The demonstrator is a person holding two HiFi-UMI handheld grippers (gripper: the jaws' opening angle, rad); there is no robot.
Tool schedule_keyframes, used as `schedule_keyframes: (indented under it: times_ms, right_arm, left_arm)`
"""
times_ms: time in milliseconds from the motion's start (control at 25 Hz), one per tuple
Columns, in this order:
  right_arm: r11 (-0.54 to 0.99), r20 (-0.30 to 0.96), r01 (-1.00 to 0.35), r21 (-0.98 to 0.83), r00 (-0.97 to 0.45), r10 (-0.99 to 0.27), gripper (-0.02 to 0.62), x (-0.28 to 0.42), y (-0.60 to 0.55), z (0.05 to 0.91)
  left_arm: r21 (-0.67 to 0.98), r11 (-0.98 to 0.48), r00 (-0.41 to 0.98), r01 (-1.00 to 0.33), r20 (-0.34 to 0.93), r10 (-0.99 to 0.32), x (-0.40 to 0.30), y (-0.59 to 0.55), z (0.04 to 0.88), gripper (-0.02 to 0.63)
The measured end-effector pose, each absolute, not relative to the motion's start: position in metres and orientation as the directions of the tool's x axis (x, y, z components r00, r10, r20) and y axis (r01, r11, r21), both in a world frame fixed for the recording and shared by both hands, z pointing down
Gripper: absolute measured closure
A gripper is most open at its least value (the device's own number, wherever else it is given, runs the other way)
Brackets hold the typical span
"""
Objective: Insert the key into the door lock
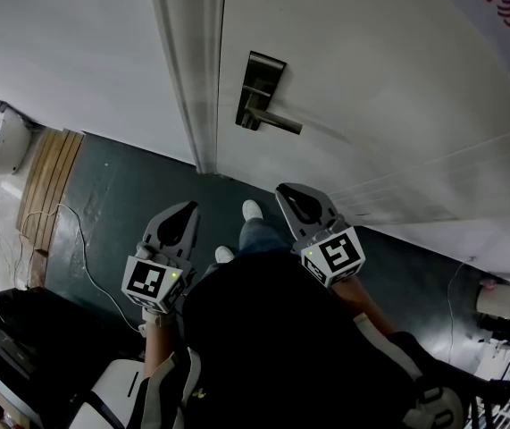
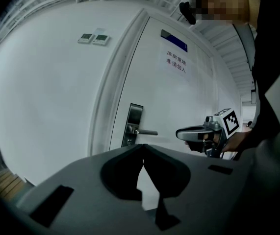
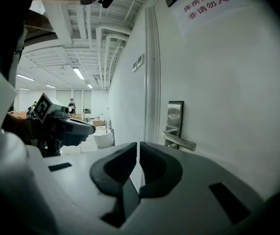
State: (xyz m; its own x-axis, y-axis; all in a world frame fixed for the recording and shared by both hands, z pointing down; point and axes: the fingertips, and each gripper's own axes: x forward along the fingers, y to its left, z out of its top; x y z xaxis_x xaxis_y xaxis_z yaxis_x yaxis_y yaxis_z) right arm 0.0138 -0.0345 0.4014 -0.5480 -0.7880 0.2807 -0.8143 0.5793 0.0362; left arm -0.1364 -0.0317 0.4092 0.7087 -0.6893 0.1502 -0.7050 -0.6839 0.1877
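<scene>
One lock [image 1: 259, 92]: tall steel plate with lever handle [image 1: 279, 124], upper centre of the head view, on the white door [image 1: 371, 70]; no keyhole can be made out.
Key: shows in no view.
Right gripper [image 1: 292, 195]: lower centre, jaws almost touching, nothing seen between them; it points doorward, probably to reach the lock.
Left gripper [image 1: 179, 211]: lower left, tips meeting, empty.

At the bottom centre the left tongs [image 2: 143, 147] have their jaws together, tips touching, with nothing between. Just above, mid-frame, a metal lock plate [image 2: 134, 124] with a lever handle sits on the white door [image 2: 169, 97]. The right tongs [image 2: 183, 133] reach in from the right.
</scene>
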Motion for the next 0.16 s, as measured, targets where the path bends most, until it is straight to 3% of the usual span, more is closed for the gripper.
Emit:
schedule_keyframes:
  times_ms: [160]
  right_arm:
    - [0.572, 0.282, -0.820, 0.032, -0.541, -0.792, 0.565, 0.0178, -0.0341, 0.4018]
  left_arm:
    - [0.189, -0.684, 0.709, -0.704, 0.151, -0.688, -0.1340, -0.0316, 0.4102, 0.598]
